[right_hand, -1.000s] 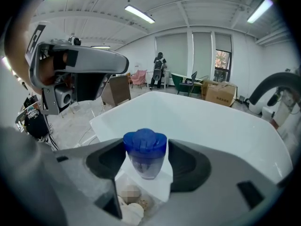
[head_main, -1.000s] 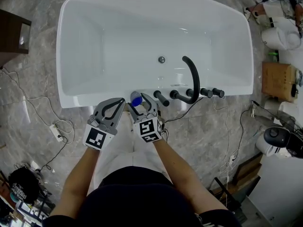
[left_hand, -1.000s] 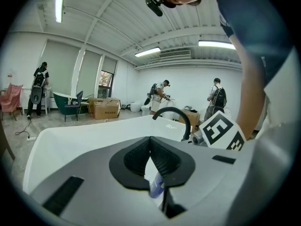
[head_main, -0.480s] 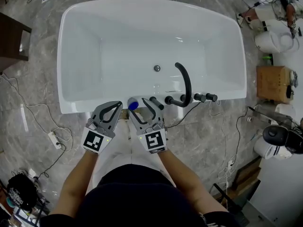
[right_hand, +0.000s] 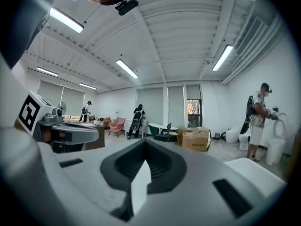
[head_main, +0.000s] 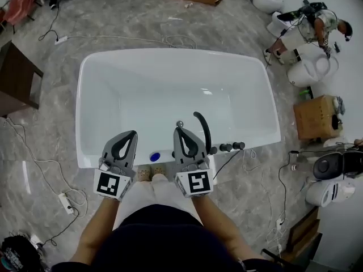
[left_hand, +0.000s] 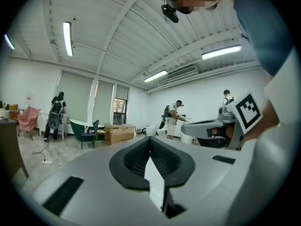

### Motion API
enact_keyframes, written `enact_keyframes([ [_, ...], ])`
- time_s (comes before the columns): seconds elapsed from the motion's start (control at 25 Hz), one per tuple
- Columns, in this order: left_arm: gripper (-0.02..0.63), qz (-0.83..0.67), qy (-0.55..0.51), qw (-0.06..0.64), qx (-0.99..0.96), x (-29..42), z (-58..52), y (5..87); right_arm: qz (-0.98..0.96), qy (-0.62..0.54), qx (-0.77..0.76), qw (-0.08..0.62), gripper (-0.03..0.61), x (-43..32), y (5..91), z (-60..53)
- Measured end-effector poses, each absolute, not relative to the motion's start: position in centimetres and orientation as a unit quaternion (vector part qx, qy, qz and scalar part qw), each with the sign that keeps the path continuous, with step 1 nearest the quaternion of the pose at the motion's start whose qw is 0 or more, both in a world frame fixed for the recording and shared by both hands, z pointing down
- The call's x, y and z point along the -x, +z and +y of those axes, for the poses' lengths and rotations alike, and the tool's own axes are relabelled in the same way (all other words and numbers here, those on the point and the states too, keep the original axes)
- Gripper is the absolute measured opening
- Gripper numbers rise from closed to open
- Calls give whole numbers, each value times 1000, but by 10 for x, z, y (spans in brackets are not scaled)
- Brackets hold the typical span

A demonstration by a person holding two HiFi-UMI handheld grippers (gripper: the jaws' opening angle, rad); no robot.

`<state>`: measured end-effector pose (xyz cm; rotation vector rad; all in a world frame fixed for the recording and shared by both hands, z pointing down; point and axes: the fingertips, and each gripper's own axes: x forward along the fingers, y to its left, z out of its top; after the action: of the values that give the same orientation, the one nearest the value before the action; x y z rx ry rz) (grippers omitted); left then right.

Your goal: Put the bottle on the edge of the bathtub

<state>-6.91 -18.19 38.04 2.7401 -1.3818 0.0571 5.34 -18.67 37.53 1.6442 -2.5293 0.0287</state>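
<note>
The bottle (head_main: 154, 157), white with a blue cap, stands on the near rim of the white bathtub (head_main: 170, 52), between my two grippers and apart from both. My left gripper (head_main: 134, 132) is shut and empty, just left of the bottle. My right gripper (head_main: 179, 128) is also shut and empty, to the bottle's right, beside the black faucet spout (head_main: 203, 130). In the left gripper view the jaws (left_hand: 150, 138) meet with nothing between them. The right gripper view shows its jaws (right_hand: 145, 140) closed the same way. Both gripper views look out over the room, not at the tub.
Black tap knobs (head_main: 232, 147) sit on the rim right of the spout. A wooden crate (head_main: 315, 118), white toilets (head_main: 309, 69) and a crouching person (head_main: 309, 21) are on the right. A dark table (head_main: 17, 84) stands left; cables and a power strip (head_main: 65, 200) lie on the floor.
My right gripper, open around the bottle a second ago, has let go, drawn away to the right and shut. The bottle stays on the rim. The head view has pulled back.
</note>
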Motion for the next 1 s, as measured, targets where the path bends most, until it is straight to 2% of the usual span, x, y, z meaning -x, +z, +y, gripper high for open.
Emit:
enact_keyframes([
  [0.28, 2, -511, -14, -57, -857, 82, -222, 256, -821, -67, -567, 7, 2, -78, 257, -221],
  [0.6, 2, -549, -54, -103, -828, 108, -207, 148, -809, -119, -576, -24, 2, -87, 157, -211],
  [0.76, 2, -557, -56, -112, -821, 109, -201, 122, -808, -134, -573, -29, 2, -84, 126, -206],
  [1.0, 2, -551, -56, -100, -826, 113, -195, 128, -816, -121, -565, -23, 2, -66, 132, -203],
])
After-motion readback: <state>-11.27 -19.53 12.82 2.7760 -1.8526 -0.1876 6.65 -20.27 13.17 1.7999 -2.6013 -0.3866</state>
